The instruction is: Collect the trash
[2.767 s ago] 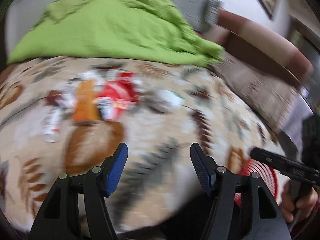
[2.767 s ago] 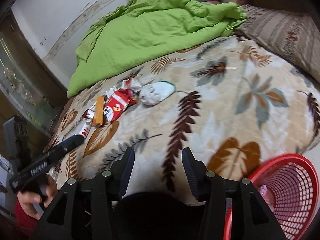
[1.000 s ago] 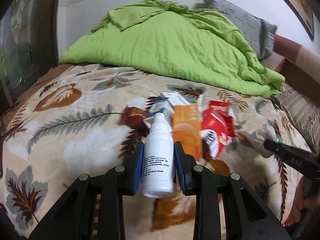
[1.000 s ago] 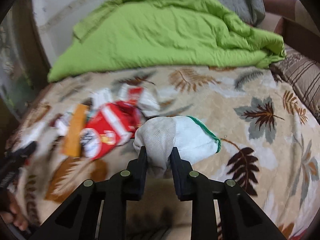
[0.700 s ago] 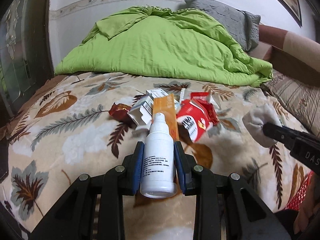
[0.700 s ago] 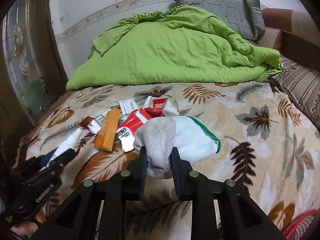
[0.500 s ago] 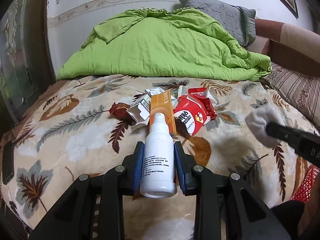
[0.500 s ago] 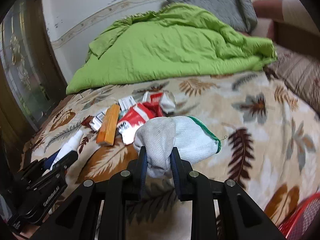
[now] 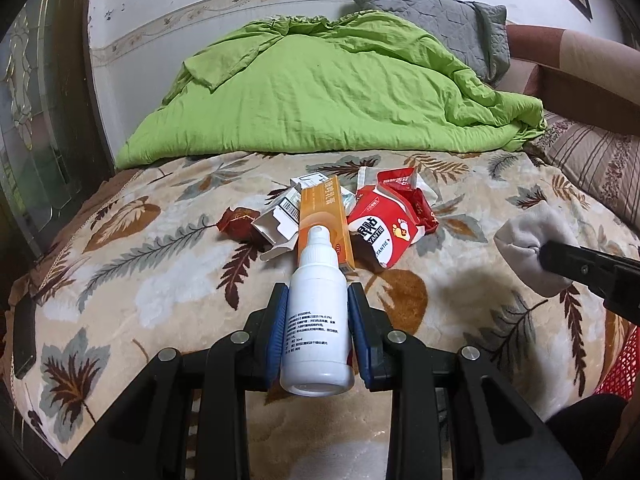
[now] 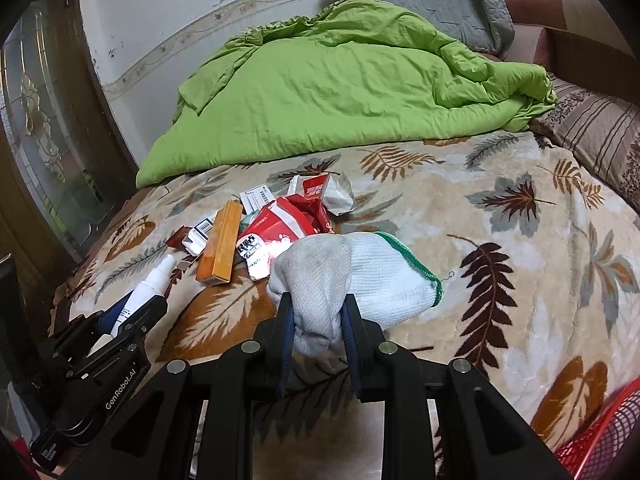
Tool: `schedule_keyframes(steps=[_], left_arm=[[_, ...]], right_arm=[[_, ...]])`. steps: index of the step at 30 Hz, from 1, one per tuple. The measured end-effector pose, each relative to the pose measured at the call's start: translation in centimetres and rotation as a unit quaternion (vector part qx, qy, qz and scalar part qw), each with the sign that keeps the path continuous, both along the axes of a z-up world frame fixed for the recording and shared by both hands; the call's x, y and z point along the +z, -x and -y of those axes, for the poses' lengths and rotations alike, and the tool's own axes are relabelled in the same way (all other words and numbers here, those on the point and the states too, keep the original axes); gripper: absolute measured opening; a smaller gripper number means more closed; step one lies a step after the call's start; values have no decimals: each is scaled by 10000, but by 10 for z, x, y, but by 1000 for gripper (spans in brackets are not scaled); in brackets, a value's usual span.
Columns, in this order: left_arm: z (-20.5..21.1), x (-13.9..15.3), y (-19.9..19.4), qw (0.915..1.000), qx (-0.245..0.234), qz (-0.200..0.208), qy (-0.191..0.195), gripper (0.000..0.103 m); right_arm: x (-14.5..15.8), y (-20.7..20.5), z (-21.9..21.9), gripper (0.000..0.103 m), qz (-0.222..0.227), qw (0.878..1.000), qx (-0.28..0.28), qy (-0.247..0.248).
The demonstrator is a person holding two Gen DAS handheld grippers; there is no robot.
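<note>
My left gripper [image 9: 317, 300] is shut on a white plastic bottle [image 9: 317, 320], held above the leaf-patterned blanket [image 9: 160, 280]; the same bottle [image 10: 150, 280] shows at the lower left of the right wrist view. My right gripper [image 10: 317, 304] is shut on a bunched grey-white glove with a green cuff [image 10: 360, 276], which also appears at the right of the left wrist view as the glove [image 9: 532, 240]. Further back on the blanket lies a trash pile: an orange box [image 9: 326, 220], a red packet [image 9: 384, 228], a white torn carton [image 9: 278, 224] and a dark red wrapper [image 9: 236, 220].
A red mesh basket [image 10: 600, 436] sits at the lower right, its rim [image 9: 624, 360] also at the right edge of the left wrist view. A green quilt [image 9: 328, 92] and grey pillow [image 9: 440, 20] fill the back of the bed. A dark phone [image 9: 24, 332] lies at the left edge.
Both grippers have pulled back from the trash pile, each keeping its hold; the pile now sits further away and the red basket rim has come into view at the right.
</note>
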State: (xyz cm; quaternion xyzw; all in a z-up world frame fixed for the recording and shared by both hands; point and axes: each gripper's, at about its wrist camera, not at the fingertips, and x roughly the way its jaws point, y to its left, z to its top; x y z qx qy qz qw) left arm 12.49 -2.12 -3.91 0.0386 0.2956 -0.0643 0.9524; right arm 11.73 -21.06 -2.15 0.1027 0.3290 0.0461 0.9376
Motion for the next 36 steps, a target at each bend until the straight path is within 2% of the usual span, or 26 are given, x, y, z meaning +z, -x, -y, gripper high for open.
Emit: schedule_keyframes(steps=[18, 36], left_arm=[[5, 5, 1, 9999, -34, 90, -38, 29], [14, 8, 20, 9996, -252, 93, -7, 29]], right_arm=[[3, 6, -5, 25, 123, 9999, 41, 65], [9, 32, -4, 25, 105, 9998, 150, -16]])
